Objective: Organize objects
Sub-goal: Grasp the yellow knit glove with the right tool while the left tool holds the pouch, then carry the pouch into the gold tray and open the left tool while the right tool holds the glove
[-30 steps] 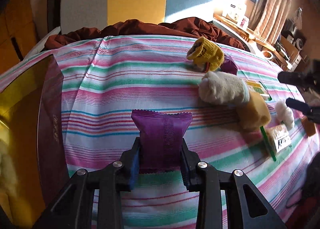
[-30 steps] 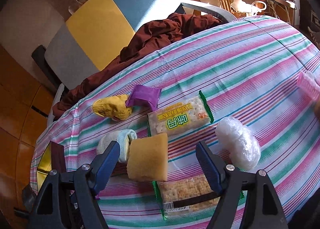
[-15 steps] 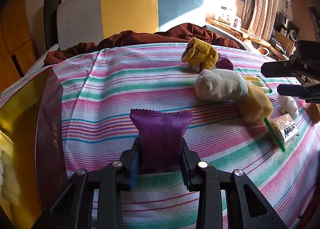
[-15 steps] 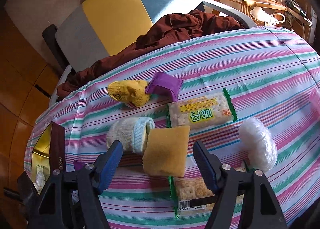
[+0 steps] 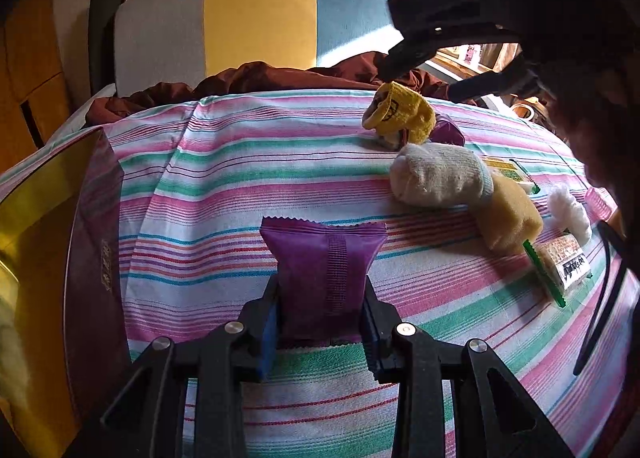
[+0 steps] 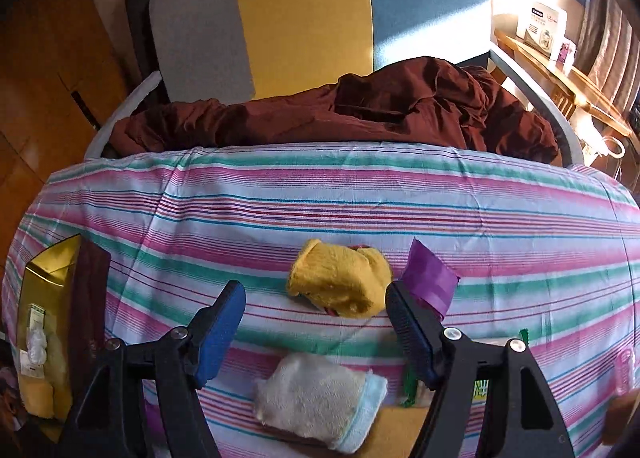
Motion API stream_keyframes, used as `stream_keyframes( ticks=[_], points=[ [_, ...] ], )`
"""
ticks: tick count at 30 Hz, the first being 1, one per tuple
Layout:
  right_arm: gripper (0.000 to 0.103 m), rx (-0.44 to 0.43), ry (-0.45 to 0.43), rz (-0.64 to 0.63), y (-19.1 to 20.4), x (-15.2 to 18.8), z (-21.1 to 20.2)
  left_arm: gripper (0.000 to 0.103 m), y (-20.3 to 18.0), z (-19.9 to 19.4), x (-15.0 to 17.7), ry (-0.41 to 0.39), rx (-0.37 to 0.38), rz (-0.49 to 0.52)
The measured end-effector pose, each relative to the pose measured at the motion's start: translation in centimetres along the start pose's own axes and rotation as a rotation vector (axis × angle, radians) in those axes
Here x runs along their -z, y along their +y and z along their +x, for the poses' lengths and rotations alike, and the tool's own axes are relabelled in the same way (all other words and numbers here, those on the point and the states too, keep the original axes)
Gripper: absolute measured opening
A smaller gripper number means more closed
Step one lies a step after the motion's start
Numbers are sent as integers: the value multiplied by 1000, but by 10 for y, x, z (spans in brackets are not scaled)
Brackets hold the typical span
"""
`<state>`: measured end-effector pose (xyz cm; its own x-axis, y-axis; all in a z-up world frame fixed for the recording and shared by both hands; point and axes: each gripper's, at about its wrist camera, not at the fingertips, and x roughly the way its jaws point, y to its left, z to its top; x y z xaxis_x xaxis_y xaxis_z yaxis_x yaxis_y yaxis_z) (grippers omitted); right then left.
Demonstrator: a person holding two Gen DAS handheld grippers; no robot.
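My left gripper [image 5: 320, 298] is shut on a purple snack packet [image 5: 324, 274] just above the striped tablecloth [image 5: 240, 185]. My right gripper [image 6: 316, 310] is open and hangs over a yellow rolled sock [image 6: 340, 286], which shows between its fingers; it appears in the left wrist view [image 5: 400, 117] too. A second purple packet [image 6: 430, 282] lies right of that sock. A white rolled sock [image 6: 320, 398] lies nearer, also in the left view [image 5: 440, 177]. A gold-lined maroon box [image 5: 52, 258] stands at the left, also in the right view [image 6: 60, 318].
A tan sponge-like block [image 5: 508, 217], cracker packs [image 5: 560, 266], a white plastic wad [image 5: 568, 209] and a pink item [image 5: 598, 201] lie at the right. A brown blanket [image 6: 340, 113] and a striped chair back [image 6: 312, 17] stand behind the table.
My right gripper moved forward and left from over the tan block to over the yellow sock, and now looms in the left view. The left gripper kept holding the purple packet.
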<state>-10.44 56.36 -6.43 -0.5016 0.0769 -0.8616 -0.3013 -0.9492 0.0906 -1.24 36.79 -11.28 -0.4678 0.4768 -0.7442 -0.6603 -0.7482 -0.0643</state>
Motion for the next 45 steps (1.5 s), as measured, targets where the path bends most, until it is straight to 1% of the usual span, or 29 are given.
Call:
stream_keyframes(
  ticks=[2,4,5,6,7,9,12,14,18,23,26,29,37,45],
  points=[
    [72,58,38,-37,4,-5,19,35,0,0,0,-1,3,-2],
    [52,112,101,-71,6,-5,40,35,1,1,0,-2,6,-4],
    [50,129,108,-87,7,-4,45,35,1,0,0,-3,8,-6],
    [42,139,95,-100,7,-3,45,36,1,1,0,-4,11,-8],
    [36,128,81,-93,6,-3,41,36,2,1,0,-4,13,-9],
    [35,63,46,-54,2,-4,26,36,2,1,0,-6,13,-9],
    [35,6,-1,-44,3,2,1,36,1,1,1,-8,8,-4],
    [35,-33,-22,-41,6,11,-17,36,0,0,1,-10,9,-5],
    [35,-76,-43,-20,8,38,-49,36,0,0,1,-10,8,-4],
    [36,-113,-42,31,-1,83,-72,36,-1,-1,3,-12,3,1],
    [36,-139,-28,65,-6,106,-72,36,-2,-2,3,-13,-3,5],
    [36,-152,1,91,-10,119,-61,36,-2,-2,3,-12,-7,9],
    [36,-129,58,45,-6,120,-42,36,-5,-1,2,-11,-34,31],
    [36,-116,61,18,-2,120,-39,36,-6,-3,3,-7,-52,48]
  ],
)
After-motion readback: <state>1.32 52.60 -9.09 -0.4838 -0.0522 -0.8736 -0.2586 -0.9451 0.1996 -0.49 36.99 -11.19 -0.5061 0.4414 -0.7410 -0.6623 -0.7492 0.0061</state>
